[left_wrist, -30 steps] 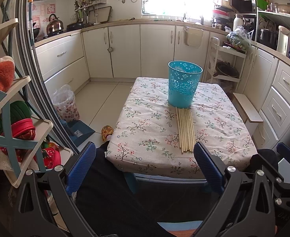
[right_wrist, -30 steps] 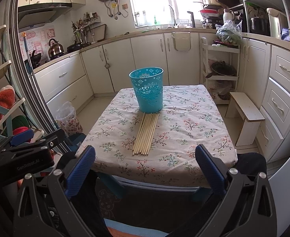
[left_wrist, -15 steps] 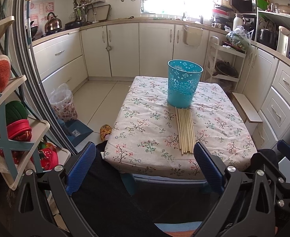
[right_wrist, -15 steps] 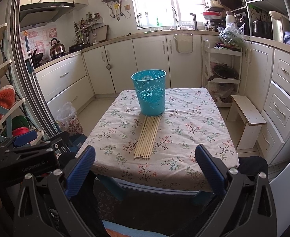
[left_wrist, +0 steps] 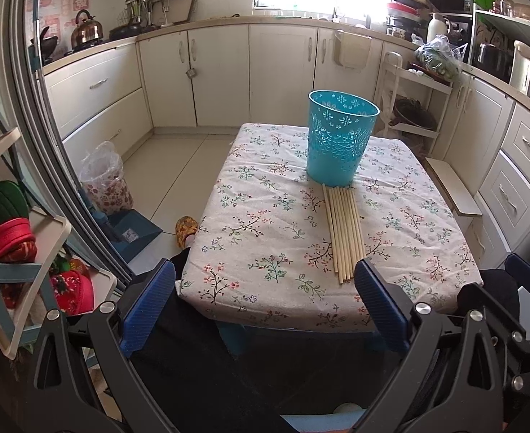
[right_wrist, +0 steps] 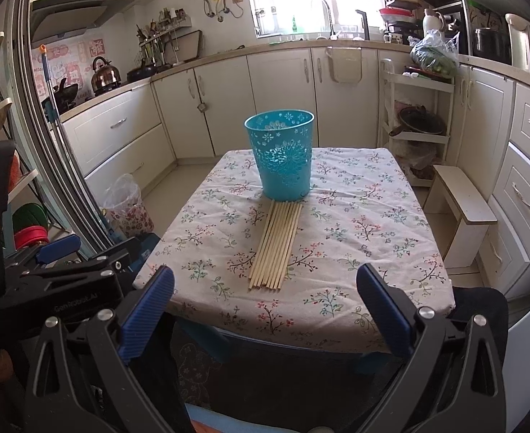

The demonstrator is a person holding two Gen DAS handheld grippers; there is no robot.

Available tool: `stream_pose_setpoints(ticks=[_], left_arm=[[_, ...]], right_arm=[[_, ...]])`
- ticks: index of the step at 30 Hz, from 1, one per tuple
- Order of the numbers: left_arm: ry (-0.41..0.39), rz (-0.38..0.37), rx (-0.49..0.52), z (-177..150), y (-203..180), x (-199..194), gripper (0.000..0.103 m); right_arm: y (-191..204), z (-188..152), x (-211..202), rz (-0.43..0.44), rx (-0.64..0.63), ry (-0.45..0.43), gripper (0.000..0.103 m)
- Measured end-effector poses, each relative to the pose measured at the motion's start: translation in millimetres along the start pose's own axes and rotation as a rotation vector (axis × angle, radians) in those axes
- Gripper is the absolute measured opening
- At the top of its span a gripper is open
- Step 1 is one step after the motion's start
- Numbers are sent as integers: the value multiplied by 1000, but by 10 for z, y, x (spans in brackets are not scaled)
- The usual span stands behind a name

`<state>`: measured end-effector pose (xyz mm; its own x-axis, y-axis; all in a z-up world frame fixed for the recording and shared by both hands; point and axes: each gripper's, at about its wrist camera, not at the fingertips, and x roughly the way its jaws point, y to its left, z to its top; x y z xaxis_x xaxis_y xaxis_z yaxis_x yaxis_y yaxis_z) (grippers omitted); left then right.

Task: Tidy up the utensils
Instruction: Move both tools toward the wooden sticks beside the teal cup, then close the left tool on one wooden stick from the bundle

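Several pale wooden chopsticks (left_wrist: 344,232) (right_wrist: 277,245) lie side by side in a row on the floral tablecloth, their far ends touching the foot of a turquoise perforated bucket (left_wrist: 340,137) (right_wrist: 283,157) that stands upright. My left gripper (left_wrist: 265,297) hovers wide open in front of the table's near edge, short of the sticks. The right gripper (right_wrist: 265,301) is also wide open before the near edge, with nothing between its blue pads. The left gripper's body shows at the lower left of the right wrist view.
The low table (left_wrist: 250,252) (right_wrist: 373,252) stands in a kitchen with cream cabinets around it. A white step stool (right_wrist: 463,213) is to its right, a bagged bin (left_wrist: 106,184) and a blue dustpan (left_wrist: 131,231) on the floor to its left. A shelf rack (left_wrist: 20,252) stands at the far left.
Both grippers have drifted slightly forward and up toward the table, so the table appears a little closer. The chopsticks and bucket have not moved. Both stay open.
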<state>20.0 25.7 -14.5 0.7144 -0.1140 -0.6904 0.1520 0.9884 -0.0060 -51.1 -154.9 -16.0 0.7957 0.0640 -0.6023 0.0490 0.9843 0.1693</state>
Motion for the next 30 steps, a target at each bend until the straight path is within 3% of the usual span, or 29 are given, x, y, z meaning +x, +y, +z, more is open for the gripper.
stream_pose_setpoints(ticks=[8,10,22,30], left_arm=[[41,18,24,155,-140,452,96],[70,20,24,191,-162,643,96],[234,14,14,363,-280,1821,96],[257,17,3,552,-394,2254,96]], right_arm=[[-271,149,440,15,72,65,94],[-345,192,626,15,87,92,79],[-573,325,1949,31,173,269,33],[-675,382,2379,0,190,314,25]])
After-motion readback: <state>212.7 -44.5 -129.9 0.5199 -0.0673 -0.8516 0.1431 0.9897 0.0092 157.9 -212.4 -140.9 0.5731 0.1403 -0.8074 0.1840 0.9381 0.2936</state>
